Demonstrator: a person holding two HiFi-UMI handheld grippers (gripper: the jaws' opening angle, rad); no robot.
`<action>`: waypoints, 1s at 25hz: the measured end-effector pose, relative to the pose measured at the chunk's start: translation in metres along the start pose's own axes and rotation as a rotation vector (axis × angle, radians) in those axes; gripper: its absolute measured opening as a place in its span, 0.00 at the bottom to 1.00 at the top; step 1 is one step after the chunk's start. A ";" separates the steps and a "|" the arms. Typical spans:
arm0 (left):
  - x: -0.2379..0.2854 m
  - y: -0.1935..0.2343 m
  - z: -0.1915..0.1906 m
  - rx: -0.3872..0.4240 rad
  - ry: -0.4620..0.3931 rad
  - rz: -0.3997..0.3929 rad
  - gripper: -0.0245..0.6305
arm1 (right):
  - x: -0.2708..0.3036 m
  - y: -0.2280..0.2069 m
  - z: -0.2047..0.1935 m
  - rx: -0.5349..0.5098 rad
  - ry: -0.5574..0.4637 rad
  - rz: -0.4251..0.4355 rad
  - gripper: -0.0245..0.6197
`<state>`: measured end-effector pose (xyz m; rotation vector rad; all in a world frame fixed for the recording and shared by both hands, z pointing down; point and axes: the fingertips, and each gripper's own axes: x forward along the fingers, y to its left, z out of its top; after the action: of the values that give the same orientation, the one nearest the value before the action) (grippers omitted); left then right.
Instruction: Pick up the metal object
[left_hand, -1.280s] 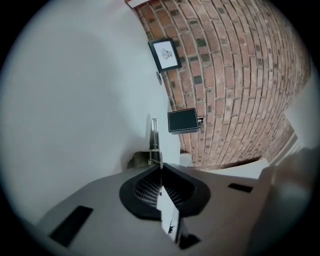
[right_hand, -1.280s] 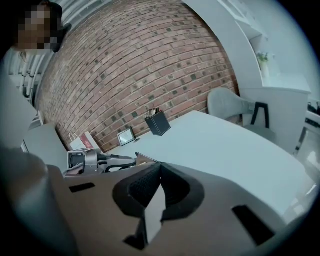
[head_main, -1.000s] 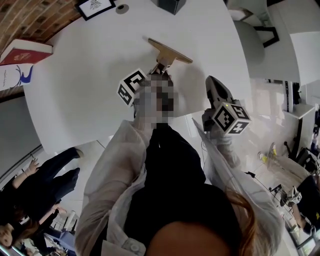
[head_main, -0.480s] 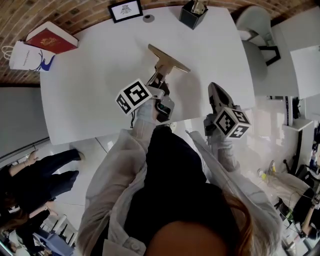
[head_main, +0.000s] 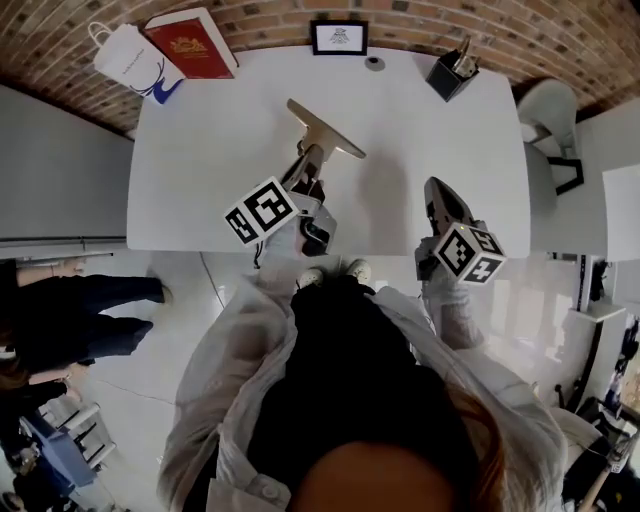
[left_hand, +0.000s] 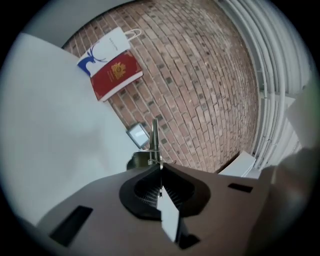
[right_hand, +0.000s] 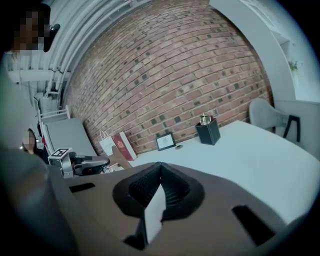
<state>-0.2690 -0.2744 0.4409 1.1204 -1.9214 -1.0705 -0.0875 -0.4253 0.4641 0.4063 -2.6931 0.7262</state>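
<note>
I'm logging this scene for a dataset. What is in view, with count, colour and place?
table: one, white, centre
metal object: one, brass-coloured, T-shaped, over the table, held in the left gripper
book: one, red, table's far left corner
paper bag: one, white with blue print, left of the book
picture frame: one, black, middle of the far edge
disc: one, grey, small, right of the frame
holder: one, black, far right corner
chair: one, grey, right of the table
bystander: at least one, dark clothes, on the floor at left
left gripper: one, shut on the metal object
right gripper: one, shut, empty, near the table's right front
</note>
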 end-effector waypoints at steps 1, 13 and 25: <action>-0.011 0.003 0.012 0.039 -0.023 0.013 0.06 | 0.005 0.009 0.001 -0.009 0.001 0.015 0.05; -0.150 0.027 0.127 0.558 -0.230 0.234 0.06 | 0.051 0.111 0.009 -0.144 0.020 0.183 0.05; -0.217 0.059 0.111 0.809 -0.166 0.449 0.06 | 0.049 0.132 0.000 -0.287 0.030 0.213 0.05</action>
<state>-0.2930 -0.0261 0.4148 0.9125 -2.6718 -0.1177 -0.1786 -0.3245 0.4254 0.0386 -2.7826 0.3838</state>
